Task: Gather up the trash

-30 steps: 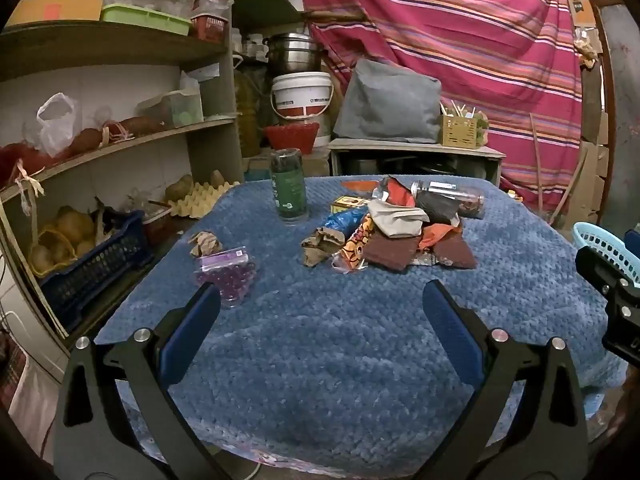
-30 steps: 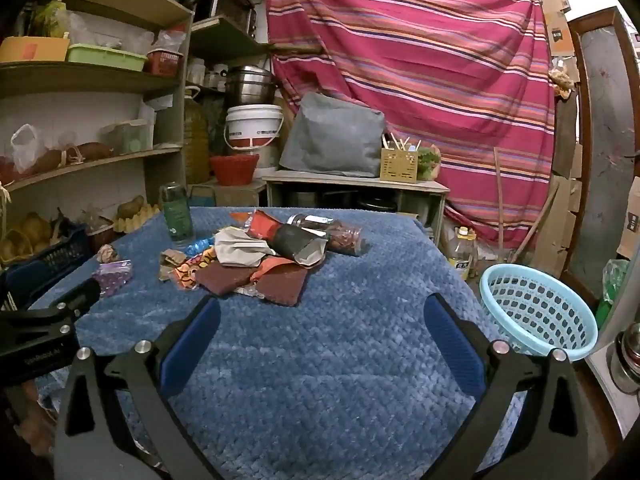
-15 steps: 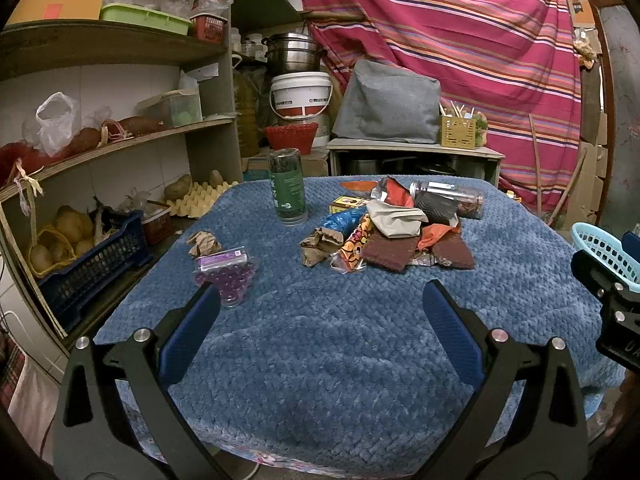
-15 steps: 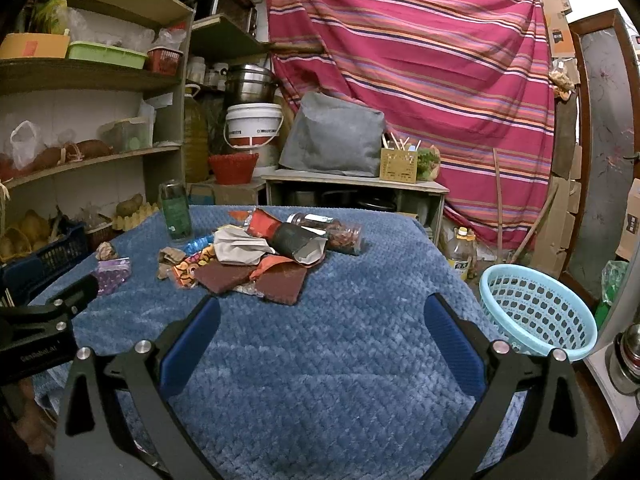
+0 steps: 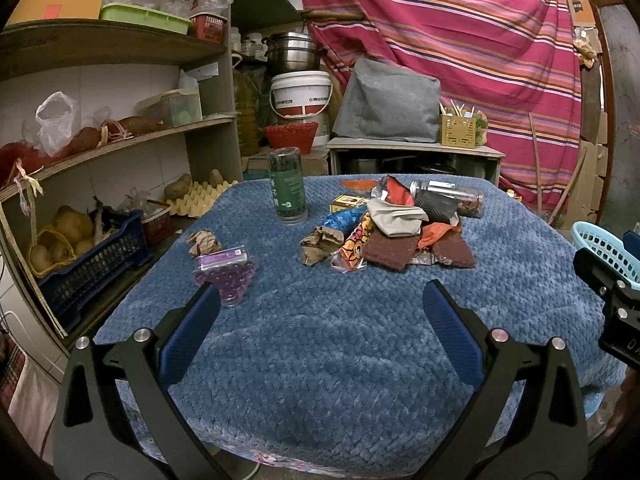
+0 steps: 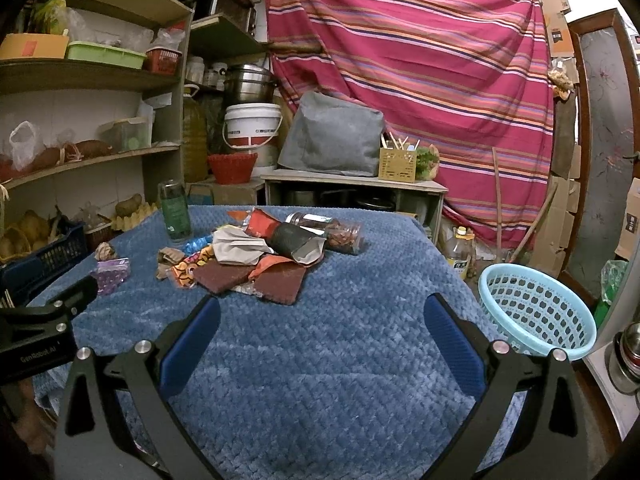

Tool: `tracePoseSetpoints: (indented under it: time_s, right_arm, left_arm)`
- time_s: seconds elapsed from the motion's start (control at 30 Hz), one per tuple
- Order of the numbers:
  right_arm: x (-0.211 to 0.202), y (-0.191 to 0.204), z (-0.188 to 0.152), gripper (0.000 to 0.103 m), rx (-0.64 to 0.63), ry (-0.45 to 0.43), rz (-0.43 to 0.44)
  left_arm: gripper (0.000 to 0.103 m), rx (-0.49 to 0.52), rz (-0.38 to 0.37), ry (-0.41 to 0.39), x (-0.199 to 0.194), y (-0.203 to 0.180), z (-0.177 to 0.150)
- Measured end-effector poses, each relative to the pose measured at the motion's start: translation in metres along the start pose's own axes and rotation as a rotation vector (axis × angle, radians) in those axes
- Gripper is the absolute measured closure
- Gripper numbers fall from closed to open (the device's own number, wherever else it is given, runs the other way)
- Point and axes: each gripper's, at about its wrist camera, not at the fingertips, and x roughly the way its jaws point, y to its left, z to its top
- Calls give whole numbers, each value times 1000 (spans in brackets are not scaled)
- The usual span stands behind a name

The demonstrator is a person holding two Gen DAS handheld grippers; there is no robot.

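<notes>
Right wrist view is giving me the perforated light-blue basket [image 6: 536, 312] whole, beside the table; left view is catching only its rim. I'm holding both the left gripper [image 5: 320, 312] and right gripper [image 6: 322, 314] spread wide, empty, above plush blue cloth [image 5: 320, 344]. Crinkly wrapper pile [image 5: 384, 232] is sitting mid-table.

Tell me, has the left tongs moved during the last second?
Yes, slightly. In the right wrist view the left tongs sit a bit higher and further forward, closer to the purple bead packet, than a second ago.
</notes>
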Motion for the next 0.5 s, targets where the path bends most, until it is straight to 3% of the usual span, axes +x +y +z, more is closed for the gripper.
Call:
tracePoseSetpoints:
  time_s: [0.5]
  right_arm:
    - [1,0,-1,4,-2,-2,0]
  left_arm:
    - [5,2,0,0,1,0,0]
